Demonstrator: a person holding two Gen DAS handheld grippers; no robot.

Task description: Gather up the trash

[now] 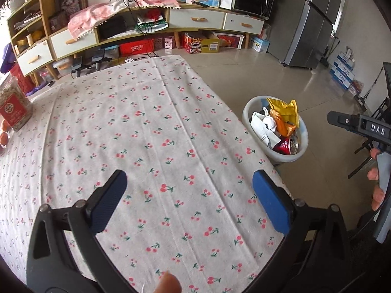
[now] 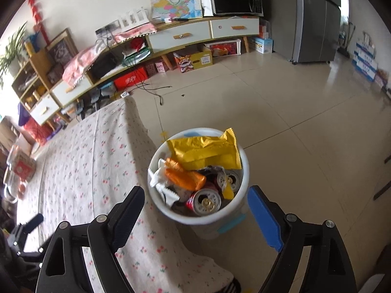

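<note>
White plastic bin point(image 2: 238, 210), packed with cans and wrappers; my right claw point(image 2: 195, 214) and left claw point(image 1: 189, 195) gaped wide, empty. Best lifted clear, upright.

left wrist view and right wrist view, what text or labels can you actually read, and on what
"DAS": white letters on the black right gripper body at the left wrist view's right edge.
Red can in the bin: white script, too distorted to read.
Red label on the jar at the table's left: unreadable.
Red box under the cabinet: yellow characters, blurred.
Blue-and-white cartons by the wall: too small.
Map poster: too small.
</note>
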